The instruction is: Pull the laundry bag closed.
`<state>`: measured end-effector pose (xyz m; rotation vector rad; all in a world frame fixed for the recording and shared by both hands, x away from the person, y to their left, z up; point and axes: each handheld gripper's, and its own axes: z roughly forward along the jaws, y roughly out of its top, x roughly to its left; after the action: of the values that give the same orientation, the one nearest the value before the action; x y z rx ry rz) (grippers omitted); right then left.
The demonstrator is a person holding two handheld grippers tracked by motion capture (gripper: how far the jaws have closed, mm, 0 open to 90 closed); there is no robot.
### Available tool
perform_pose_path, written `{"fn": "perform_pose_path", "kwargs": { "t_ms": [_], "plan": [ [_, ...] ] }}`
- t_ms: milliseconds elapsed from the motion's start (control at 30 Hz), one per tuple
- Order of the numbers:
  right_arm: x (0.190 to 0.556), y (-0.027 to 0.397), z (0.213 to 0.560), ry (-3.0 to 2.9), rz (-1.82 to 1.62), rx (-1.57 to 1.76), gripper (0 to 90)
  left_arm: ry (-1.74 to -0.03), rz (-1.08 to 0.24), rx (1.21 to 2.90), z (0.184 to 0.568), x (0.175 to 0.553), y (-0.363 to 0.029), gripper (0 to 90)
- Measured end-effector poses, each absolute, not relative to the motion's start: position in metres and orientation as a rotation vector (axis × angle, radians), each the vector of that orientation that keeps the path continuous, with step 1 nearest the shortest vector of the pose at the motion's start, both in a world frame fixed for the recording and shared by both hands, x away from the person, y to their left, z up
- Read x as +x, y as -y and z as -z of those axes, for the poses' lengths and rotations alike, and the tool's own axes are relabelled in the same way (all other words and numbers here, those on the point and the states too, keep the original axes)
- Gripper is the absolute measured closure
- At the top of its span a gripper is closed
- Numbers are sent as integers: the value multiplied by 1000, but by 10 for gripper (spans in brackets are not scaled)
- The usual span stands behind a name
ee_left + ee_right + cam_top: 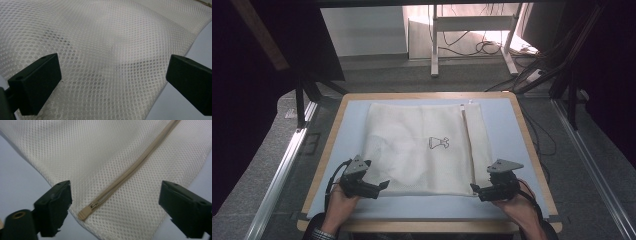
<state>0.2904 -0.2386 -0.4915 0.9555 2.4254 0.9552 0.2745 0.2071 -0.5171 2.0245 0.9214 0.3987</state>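
The soft, light mesh bag (422,150) is best pinched at its near corners, where both open tongs (384,186) (474,188) are held.

No readable text; the mesh bag (422,150) bears only a small dark symbol (439,143).

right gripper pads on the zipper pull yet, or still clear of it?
Apart. The right gripper view shows the right gripper with jaws wide, and the zipper pull lies on the mesh bag between them, with bare mesh on both sides.
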Motion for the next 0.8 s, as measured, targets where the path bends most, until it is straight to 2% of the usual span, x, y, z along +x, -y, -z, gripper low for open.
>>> {"fn": "perform_pose_path", "kwargs": {
  "t_ms": [167,200,233,400,667,800],
  "plan": [
    [286,231,495,-2467,-868,888,300,-922,-400,2027,517,274,-207,0],
    [286,231,495,-2467,-868,888,300,-922,-400,2027,517,274,-207,0],
    [285,229,496,-2491,-866,871,345,-921,-402,2028,517,274,-207,0],
    [283,228,497,-2525,-846,812,431,-919,-406,2035,517,274,-206,0],
    [278,220,503,-2604,-752,678,487,-918,-407,2038,517,274,-206,0],
    [278,219,503,-2599,-722,659,557,-918,-408,2041,518,274,-205,0]
  ]
}}
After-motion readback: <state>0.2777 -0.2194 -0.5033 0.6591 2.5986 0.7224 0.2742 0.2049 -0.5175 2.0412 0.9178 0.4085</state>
